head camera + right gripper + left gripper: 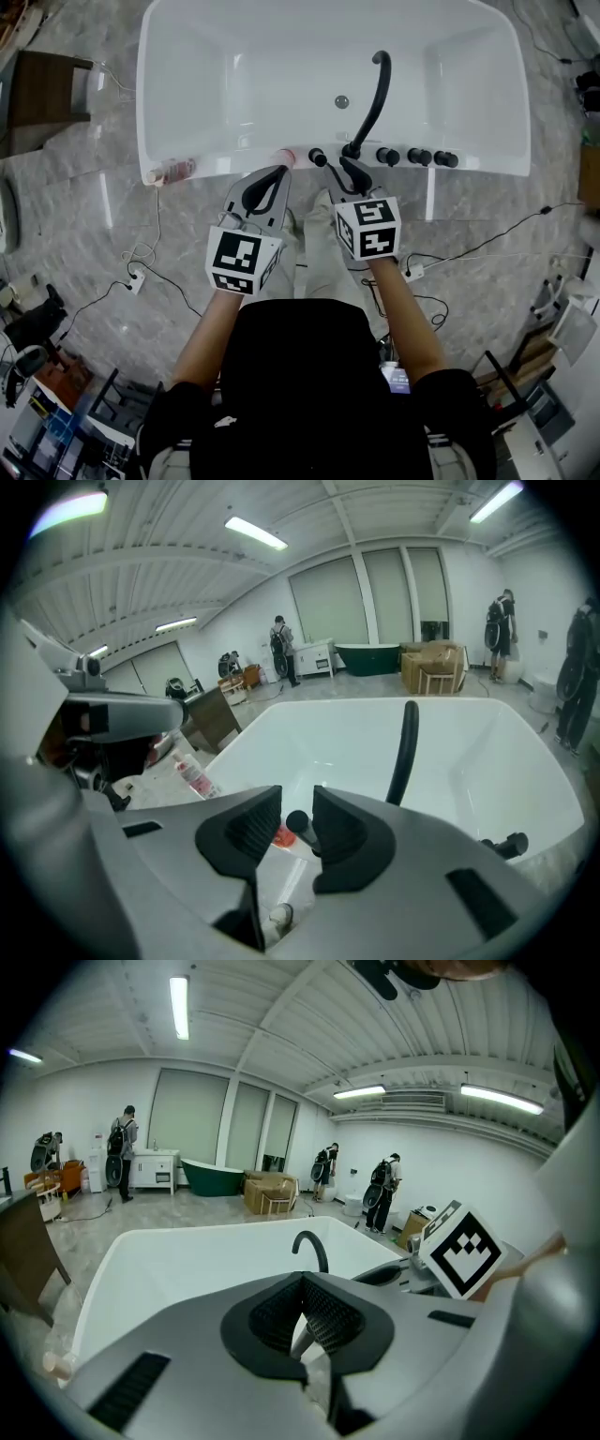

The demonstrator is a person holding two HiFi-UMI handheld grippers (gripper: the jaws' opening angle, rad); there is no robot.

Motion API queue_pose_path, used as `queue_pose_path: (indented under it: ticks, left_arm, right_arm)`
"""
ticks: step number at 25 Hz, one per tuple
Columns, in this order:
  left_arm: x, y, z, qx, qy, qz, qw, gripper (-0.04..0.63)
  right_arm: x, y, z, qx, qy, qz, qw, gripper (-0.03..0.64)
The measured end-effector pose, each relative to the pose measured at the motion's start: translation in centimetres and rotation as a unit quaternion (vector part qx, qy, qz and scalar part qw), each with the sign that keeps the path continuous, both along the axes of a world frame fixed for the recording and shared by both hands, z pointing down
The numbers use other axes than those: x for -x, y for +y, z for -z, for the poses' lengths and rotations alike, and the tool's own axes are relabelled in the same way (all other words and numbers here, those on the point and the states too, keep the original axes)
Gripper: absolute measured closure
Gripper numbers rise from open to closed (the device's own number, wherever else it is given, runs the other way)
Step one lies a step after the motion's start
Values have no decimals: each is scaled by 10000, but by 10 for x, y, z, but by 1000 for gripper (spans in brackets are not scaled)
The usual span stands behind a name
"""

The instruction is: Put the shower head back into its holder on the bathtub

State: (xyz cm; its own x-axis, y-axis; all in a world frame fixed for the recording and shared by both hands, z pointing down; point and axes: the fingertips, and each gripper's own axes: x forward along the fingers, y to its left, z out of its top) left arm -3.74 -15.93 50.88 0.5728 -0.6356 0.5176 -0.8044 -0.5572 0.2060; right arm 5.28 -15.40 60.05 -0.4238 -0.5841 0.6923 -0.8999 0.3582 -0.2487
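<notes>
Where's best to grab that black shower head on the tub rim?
Probably the slim black shaft of the shower head, just below its rounded tip, coming from above on the near side: it pokes up clear of the bathtub rim, narrow enough for jaws to straddle.

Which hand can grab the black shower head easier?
Probably the right gripper: its fingers stand apart, with the shower head showing in the gap between them. The left gripper has its fingers together, further aside.

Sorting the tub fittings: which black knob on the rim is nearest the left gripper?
The lone knob left of the curved spout, beside the left gripper; the other three line up right of the spout.
</notes>
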Motion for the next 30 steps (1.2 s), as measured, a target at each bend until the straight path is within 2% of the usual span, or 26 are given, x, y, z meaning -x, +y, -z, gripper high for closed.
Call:
queue_pose_path:
  ticks: [4, 9, 13, 22, 30]
  left_arm:
    - [1, -2, 21, -179, 16, -22, 9998, 581]
    - [1, 1, 45, -353, 51, -54, 9993, 581]
    - [1, 5, 67, -531, 71, -89, 9985, 581]
    - [8, -7, 130, -1161, 143, 3, 9931, 581]
    - [17, 0, 172, -1477, 213, -4, 9888, 581]
  right_arm:
    - [-6, -9, 43, -354, -105, -176, 9992, 555]
    - [-11, -11, 86, -700, -79, -219, 9973, 578]
    - [-6, -6, 125, -1084, -231, -178, 9937, 586]
    - [-2, -10, 209, -1937, -184, -228, 9806, 594]
    - [4, -6, 263, -2383, -255, -293, 9704, 594]
